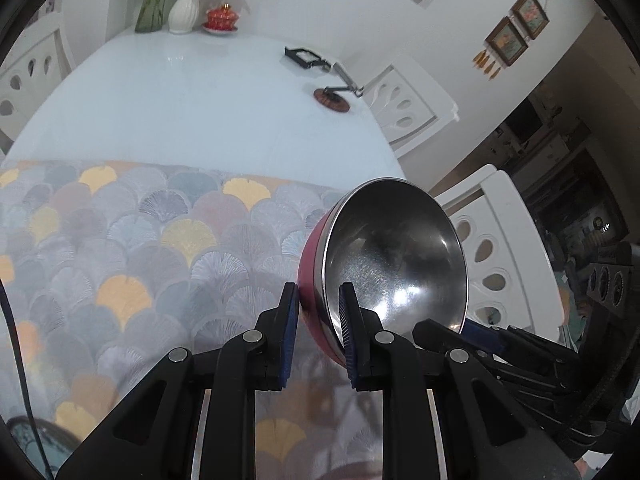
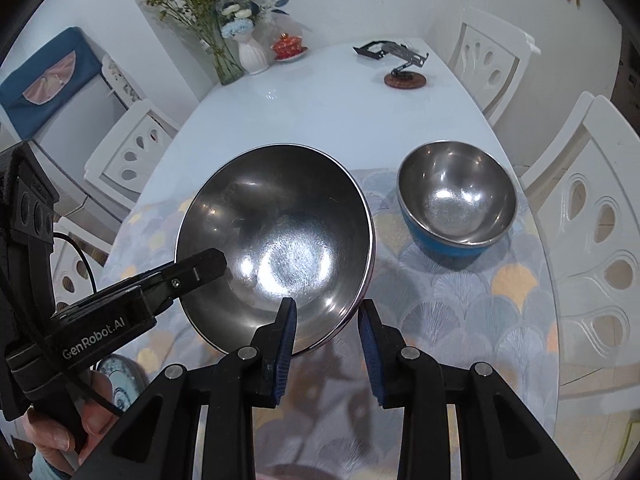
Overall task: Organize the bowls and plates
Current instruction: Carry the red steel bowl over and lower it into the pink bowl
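Red bowl [image 1: 384,256] hangs tilted above the patterned mat [image 1: 132,248], its steel inside turned toward the right side of the left wrist view. Left tongs [image 1: 319,300] pinch its rim: one blue pad lies against the red outer wall and the other sits inside against the steel. In the right wrist view the same bowl [image 2: 276,240] fills the centre, and the left tongs [image 2: 200,268] reach in from 9 o'clock, the upper finger lying over the rim into the bowl.

Right tongs [image 2: 327,316] are spread, with the near rim of the red bowl between the two blue pads. The left pad overlaps the bowl's inside edge; the right pad stands just outside the rim at 5 o'clock of the bowl. Whether either pad touches the metal cannot be told.

Blue bowl [image 2: 456,200] stands upright on the mat at 2 o'clock in the right wrist view, apart from the red bowl and near the worktop [image 2: 320,120] edge. A patterned plate [image 2: 120,380] shows partly at 8 o'clock, behind the left tool's handle.

Far across the white worktop stand a white vase [image 2: 252,56] of flowers, a red lidded cup [image 2: 286,46] and a black phone stand [image 2: 396,60] on a round base.
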The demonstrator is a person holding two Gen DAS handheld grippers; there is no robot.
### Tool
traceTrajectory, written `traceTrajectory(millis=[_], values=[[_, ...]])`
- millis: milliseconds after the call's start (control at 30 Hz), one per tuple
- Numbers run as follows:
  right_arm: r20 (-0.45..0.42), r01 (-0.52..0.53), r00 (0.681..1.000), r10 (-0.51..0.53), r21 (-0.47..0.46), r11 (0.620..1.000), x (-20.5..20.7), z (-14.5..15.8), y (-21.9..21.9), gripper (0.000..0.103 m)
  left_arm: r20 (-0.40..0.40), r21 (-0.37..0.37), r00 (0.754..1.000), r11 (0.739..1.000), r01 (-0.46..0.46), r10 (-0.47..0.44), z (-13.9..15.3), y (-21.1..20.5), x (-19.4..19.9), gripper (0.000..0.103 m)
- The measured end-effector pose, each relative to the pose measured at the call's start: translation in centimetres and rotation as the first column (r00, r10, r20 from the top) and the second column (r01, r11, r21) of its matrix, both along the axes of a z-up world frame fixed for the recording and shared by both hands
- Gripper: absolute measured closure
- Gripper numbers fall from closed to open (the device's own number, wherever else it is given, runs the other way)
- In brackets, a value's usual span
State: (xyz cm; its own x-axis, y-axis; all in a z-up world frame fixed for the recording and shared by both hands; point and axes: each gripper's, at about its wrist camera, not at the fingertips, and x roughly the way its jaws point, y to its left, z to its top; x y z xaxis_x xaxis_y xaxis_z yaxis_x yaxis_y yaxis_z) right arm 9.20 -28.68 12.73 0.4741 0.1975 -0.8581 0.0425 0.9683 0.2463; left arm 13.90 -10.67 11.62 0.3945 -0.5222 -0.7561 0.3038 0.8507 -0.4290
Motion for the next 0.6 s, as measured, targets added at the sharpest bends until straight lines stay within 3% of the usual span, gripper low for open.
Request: traceTrajectory(millis=[333,600], values=[[0.051,-0.004,0.999,0.005,-0.017,1.000,-5.4,3.3,2.4,0.071,0.058,-0.019,0.998,1.000,0.003,-0.001,3.0,2.2,-5.3,0.086],[0.057,-0.007,0.998,0.009,-0.038,0.999,-11.1,4.5,4.0,0.071,0.059,-0.035,0.998,0.999,0.028,-0.026,3.4,3.3,-10.1,0.086]])
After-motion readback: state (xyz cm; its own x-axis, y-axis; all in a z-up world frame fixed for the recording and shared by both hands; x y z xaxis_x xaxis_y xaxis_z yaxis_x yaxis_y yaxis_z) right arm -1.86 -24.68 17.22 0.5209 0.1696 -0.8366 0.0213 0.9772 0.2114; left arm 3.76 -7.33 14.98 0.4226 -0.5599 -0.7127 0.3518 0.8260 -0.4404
